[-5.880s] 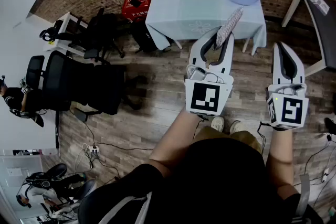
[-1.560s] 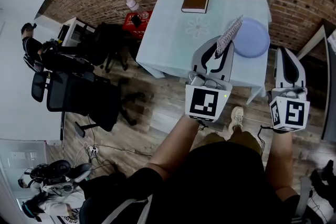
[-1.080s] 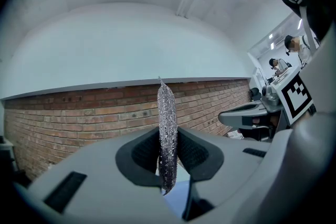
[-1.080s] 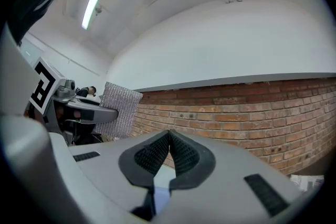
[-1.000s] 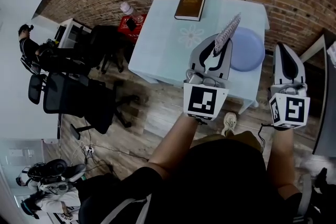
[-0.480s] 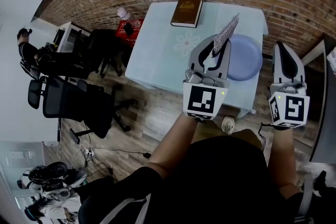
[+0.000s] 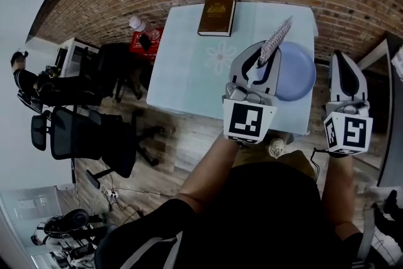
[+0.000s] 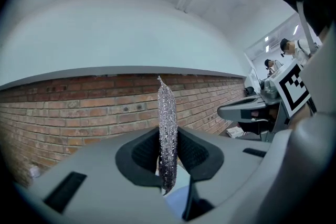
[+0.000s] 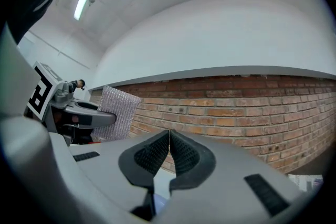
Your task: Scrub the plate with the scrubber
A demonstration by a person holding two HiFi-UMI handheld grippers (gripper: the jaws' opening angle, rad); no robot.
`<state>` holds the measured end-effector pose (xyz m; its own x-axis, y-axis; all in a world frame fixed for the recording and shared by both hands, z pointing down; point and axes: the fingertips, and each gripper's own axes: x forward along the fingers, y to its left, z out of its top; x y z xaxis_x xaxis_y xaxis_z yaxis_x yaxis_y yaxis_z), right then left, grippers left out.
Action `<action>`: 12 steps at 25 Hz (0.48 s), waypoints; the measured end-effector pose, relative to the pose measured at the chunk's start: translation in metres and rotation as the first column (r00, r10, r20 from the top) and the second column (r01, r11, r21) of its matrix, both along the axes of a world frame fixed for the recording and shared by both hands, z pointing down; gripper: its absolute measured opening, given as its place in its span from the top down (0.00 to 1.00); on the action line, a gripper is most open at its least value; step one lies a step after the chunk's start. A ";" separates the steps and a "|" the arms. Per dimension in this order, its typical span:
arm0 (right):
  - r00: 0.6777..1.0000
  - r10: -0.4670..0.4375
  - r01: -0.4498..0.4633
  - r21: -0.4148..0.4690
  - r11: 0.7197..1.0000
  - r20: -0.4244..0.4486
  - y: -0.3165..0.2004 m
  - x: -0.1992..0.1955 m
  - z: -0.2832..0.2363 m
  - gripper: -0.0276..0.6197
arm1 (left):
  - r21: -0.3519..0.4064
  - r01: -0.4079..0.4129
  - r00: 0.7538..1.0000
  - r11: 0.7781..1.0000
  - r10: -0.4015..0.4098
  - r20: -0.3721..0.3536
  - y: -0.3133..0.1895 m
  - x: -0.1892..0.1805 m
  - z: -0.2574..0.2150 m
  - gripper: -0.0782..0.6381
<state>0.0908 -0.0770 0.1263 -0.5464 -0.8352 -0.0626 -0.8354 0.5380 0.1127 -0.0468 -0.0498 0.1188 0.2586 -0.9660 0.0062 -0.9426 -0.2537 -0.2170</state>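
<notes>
Nearest, the left tongs (image 8: 168,150) pinch a silvery, glittering mesh scrubber (image 8: 167,128) by its lower end. It stands thin and edge-on, its tip over the left rim of the plate (image 7: 297,72). The right tongs (image 9: 169,145), pressed together on nothing, hang just right of the plate. The plate, round and pale blue, lies on the light-blue surface (image 7: 189,66). A brown book (image 7: 216,7) lies beyond the plate, to its left.

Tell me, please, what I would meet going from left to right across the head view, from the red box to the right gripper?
red box → book → plate → right gripper. The scrubber overlaps the plate, so it is left out.
</notes>
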 end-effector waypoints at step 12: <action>0.974 0.225 -0.225 -0.072 0.972 -0.003 -0.033 -0.025 0.031 0.90 | -0.085 -0.221 0.974 0.972 0.216 -0.066 -0.058 -0.022 0.046 0.78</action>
